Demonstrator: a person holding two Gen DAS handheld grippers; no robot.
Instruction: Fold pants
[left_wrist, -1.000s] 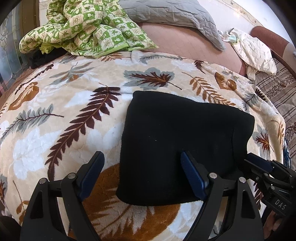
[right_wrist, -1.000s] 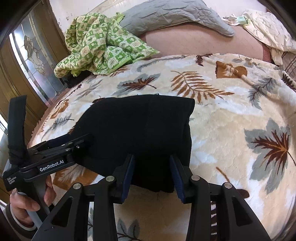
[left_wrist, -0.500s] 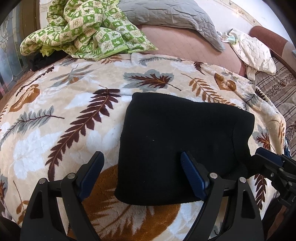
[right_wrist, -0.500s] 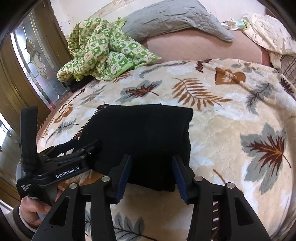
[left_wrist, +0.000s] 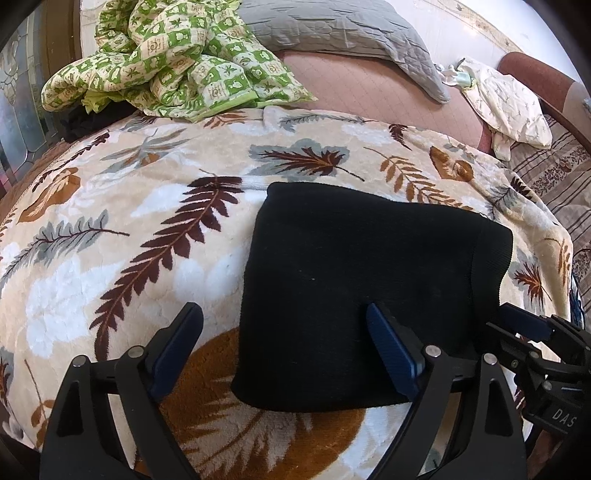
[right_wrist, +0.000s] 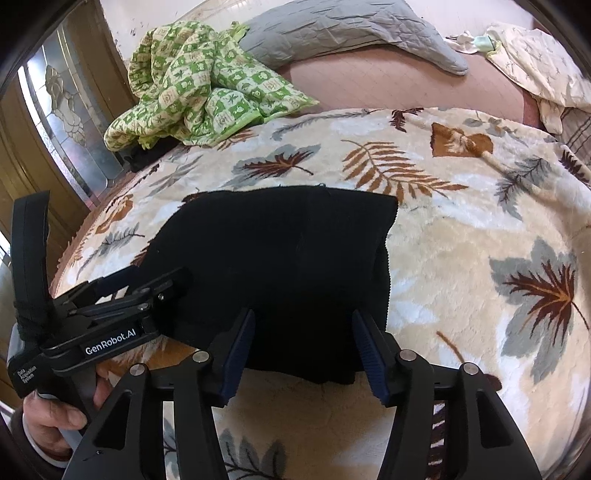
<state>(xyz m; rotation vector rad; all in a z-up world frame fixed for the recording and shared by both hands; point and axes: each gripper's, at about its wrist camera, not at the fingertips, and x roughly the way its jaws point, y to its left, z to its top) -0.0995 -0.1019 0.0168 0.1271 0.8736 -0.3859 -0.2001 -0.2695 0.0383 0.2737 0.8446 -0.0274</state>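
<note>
Ahead of both open grippers, folded black pants (left_wrist: 362, 280) flat on leaf-print blanket (left_wrist: 110, 258).
Near edge between wide left gripper (left_wrist: 284, 354) jaws; right gripper (right_wrist: 303, 350) narrower, empty, at right corner.

Bright, soft daylight fills both fisheye views, with shadows faint. Edges curve strongly and darken to black corners. The black pants (left_wrist: 369, 280) show almost no detail; the upper right wall (left_wrist: 491, 22) glares white.

Leaf-print blanket (left_wrist: 110, 258), folded black pants (left_wrist: 362, 280)
</note>
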